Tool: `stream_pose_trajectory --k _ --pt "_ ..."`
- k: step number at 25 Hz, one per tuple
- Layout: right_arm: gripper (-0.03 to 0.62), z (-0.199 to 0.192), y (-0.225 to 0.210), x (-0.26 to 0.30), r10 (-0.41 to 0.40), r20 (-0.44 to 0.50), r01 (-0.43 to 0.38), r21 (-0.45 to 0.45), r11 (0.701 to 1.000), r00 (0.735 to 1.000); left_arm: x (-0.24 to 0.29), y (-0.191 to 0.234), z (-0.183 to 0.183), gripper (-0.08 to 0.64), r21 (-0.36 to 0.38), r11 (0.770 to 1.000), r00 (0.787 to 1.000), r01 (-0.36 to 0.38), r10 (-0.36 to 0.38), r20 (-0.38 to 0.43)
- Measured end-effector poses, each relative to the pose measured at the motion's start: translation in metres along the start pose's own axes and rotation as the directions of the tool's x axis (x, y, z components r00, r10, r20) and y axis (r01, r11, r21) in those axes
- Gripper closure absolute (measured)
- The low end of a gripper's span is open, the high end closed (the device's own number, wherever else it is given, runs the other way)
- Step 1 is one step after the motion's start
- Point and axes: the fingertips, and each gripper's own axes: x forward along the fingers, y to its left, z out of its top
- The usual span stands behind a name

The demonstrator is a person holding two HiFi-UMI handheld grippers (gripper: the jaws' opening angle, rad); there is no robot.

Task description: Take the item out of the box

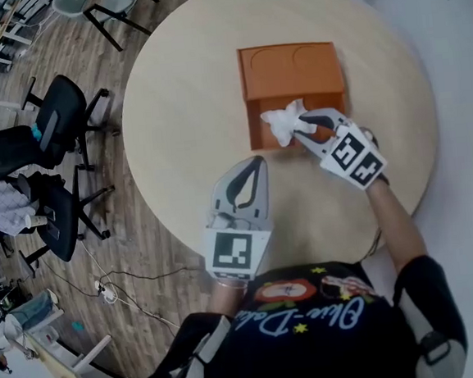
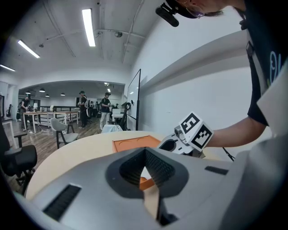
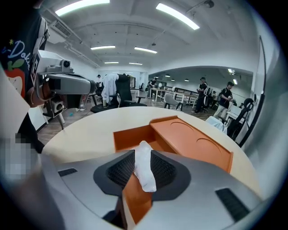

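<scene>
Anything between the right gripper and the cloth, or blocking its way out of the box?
Nothing visible. The cloth sits between the jaws of the right gripper at the near edge of the box, uncovered. The left gripper is aside, over the table.

The box (image 1: 293, 80) is plain orange inside and out, and sits on a pale beige round table (image 1: 180, 107). The crumpled item (image 1: 282, 122) at the box's near edge is white. The left gripper (image 1: 253, 164) and right gripper (image 1: 299, 127) are light grey with black ribbed pads (image 3: 118, 173). Each carries a white cube with black square markers. At far left, black office chairs (image 1: 61, 117) stand on a brown wood-plank floor (image 1: 114, 195).
</scene>
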Motion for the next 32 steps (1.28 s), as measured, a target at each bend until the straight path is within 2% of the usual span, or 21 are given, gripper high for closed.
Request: stream_pose_trajectory --k 10,13,21,28,32 --pt "0.471 -0.016 0.001 0.022 0.081 -0.123 -0.091 -0.078 0.993 0.989 0.006 0.012 -0.003 0.575 -0.01 1.0 1.0 -0.022 0.022 -0.009" --pt "0.471 -0.022 0.003 0.028 0.107 -0.148 -0.118 -0.072 0.99 0.983 0.005 0.015 -0.002 0.575 -0.016 0.999 1.0 -0.028 0.028 -0.007" --pt "0.471 -0.03 -0.004 0.045 0.114 -0.208 -0.133 -0.077 0.988 0.971 0.006 0.024 -0.009 0.575 -0.034 0.999 0.999 -0.042 0.042 -0.018" --pt "0.474 -0.035 -0.004 0.052 0.126 -0.232 -0.135 -0.023 0.991 0.965 0.004 0.027 -0.012 0.575 -0.046 0.998 0.999 -0.05 0.049 -0.015" --pt "0.526 -0.034 -0.001 0.052 0.119 -0.217 -0.121 0.007 0.993 0.969 -0.001 0.032 -0.014 0.575 -0.051 0.997 0.998 -0.057 0.056 -0.016"
